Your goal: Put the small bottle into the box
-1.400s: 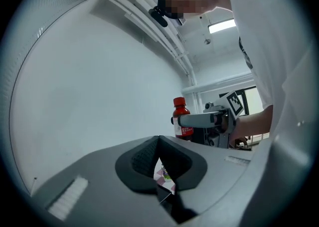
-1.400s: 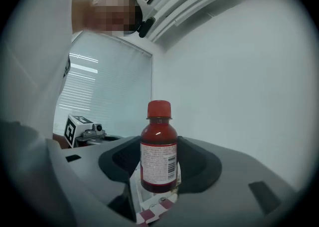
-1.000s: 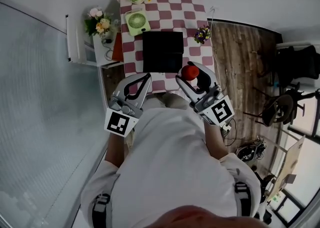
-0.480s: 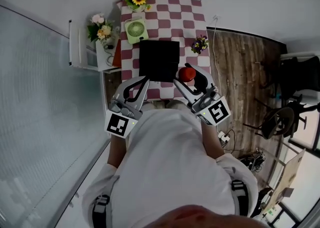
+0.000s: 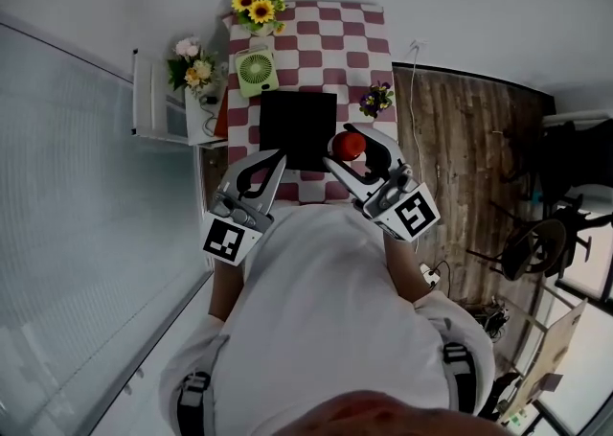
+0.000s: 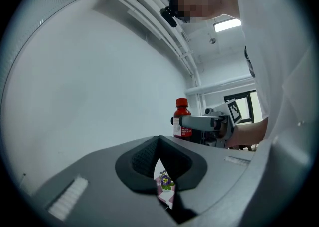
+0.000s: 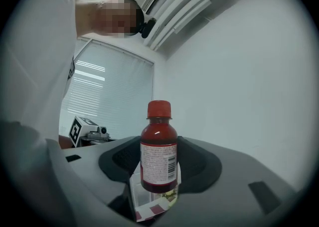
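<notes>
The small bottle (image 5: 349, 145) is red with a red cap and a white label, and my right gripper (image 5: 352, 145) is shut on its body. It hangs upright at the near right corner of the black box (image 5: 298, 130), which sits on the checkered table (image 5: 369, 46). The right gripper view shows the bottle (image 7: 159, 153) clamped between the dark pads (image 7: 199, 163). My left gripper (image 5: 276, 154) is at the box's near left edge, jaws together with nothing in them. In the left gripper view the bottle (image 6: 182, 119) stands beyond the closed left gripper (image 6: 158, 143).
Behind the box stand a green fan (image 5: 257, 42) and a sunflower bunch (image 5: 259, 6). A small pot of purple flowers (image 5: 375, 100) sits to the box's right. A white side shelf (image 5: 153, 89) with pink flowers (image 5: 194, 51) is on the left, and wooden floor (image 5: 460, 137) on the right.
Both grippers have come forward toward the box. The bottle in the right gripper now hangs at the box's near right corner instead of short of it.
</notes>
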Demonstrator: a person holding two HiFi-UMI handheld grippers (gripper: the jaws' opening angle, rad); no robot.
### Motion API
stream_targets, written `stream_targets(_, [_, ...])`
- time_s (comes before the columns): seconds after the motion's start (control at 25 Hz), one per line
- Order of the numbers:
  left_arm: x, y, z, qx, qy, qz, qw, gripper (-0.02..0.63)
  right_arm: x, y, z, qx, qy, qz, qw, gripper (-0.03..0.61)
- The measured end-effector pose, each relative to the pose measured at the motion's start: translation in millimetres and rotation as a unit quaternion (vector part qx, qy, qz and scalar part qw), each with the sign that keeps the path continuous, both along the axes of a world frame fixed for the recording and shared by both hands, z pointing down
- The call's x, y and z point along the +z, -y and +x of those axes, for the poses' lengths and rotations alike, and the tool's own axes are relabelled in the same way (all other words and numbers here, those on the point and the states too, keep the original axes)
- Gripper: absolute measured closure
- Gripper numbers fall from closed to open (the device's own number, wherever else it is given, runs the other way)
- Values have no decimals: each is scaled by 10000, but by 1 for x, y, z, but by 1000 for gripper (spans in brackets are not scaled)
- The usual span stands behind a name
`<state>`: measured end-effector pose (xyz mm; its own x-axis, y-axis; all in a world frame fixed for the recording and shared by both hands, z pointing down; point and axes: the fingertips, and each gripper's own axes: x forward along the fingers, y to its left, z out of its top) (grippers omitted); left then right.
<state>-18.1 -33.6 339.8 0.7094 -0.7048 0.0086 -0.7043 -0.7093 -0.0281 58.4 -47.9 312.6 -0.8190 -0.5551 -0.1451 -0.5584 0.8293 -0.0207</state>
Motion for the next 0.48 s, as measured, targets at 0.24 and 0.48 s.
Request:
stream_targets(0.24, [-6, 10, 15, 155, 23, 84, 9998, 612, -3, 7, 15, 91, -55, 102, 9999, 356])
stream_targets(0.48, [-6, 12, 22, 293, 81, 45, 9995, 612, -1, 8, 22, 241, 20, -15, 9997, 357])
